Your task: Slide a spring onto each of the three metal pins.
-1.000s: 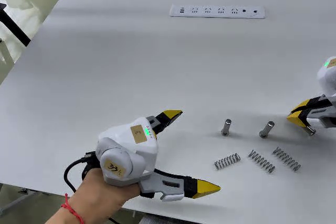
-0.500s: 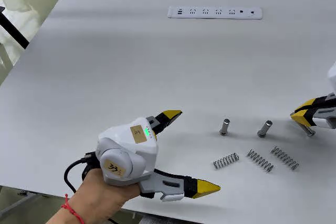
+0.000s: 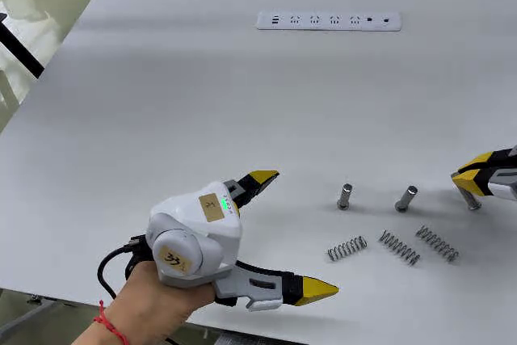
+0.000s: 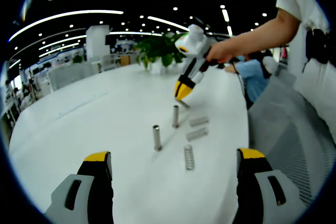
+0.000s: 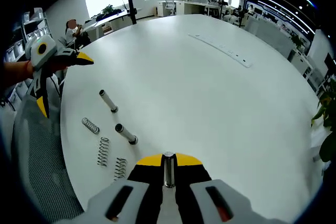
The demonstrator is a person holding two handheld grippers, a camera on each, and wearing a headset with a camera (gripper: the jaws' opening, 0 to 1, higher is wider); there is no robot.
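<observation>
Two pins (image 3: 345,195) stand near the table's near edge, with three springs (image 3: 400,247) lying just beside them, closer to that edge. A third pin (image 5: 168,169) is clamped in the right gripper (image 3: 467,181) at the right edge. The left gripper (image 3: 295,232) is spread wide and empty over the near edge. The white table (image 3: 202,94) carries a power strip (image 3: 329,21) near its far edge. Around it is an open office with ceiling lights (image 4: 105,11) and plants (image 4: 157,51).

Open-plan office: long white ceiling light strips (image 4: 100,12) are glowing at 11 o'clock above rows of white desks (image 4: 68,74).
</observation>
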